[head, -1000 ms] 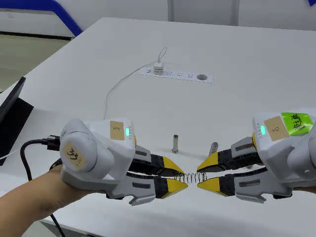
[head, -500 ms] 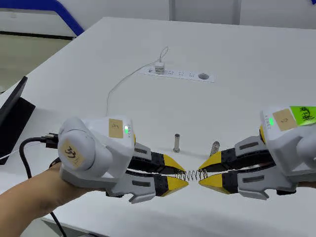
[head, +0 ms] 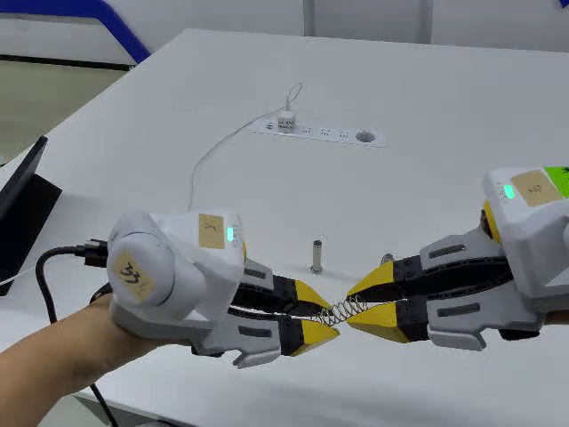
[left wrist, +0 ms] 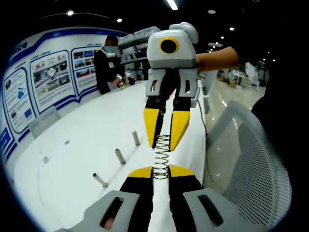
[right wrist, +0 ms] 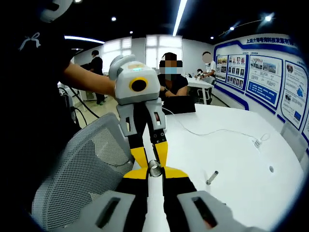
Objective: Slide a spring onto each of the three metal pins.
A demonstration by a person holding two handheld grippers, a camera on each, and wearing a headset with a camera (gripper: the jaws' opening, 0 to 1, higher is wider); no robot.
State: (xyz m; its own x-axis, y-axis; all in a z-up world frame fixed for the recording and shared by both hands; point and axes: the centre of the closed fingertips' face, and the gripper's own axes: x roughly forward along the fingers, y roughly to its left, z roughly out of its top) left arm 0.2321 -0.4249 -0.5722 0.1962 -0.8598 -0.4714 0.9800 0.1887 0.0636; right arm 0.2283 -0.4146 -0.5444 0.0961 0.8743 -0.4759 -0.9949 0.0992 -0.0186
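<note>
A short steel spring (head: 342, 310) hangs in the air between the two grippers, tilted and squeezed short. My left gripper (head: 331, 320) is shut on its left end and my right gripper (head: 351, 308) is shut on its right end, yellow tips nearly touching. The left gripper view shows the spring (left wrist: 161, 153) running from my left gripper (left wrist: 161, 172) up to the right gripper (left wrist: 166, 141). Three metal pins (left wrist: 119, 156) stand in a row on the white table. One bare pin (head: 316, 255) stands just behind the spring. Another pin's top (head: 388, 259) peeks over the right gripper.
A white power strip (head: 322, 135) with a plugged-in charger (head: 286, 122) and cable lies farther back on the table (head: 427, 98). A black screen (head: 18, 213) sits at the left edge. A black cable (head: 49, 267) trails from my left gripper. A mesh chair (right wrist: 82, 169) stands near the table.
The right gripper has pushed left towards the left gripper and risen a little. The spring between them is now shorter and tilted instead of level.
</note>
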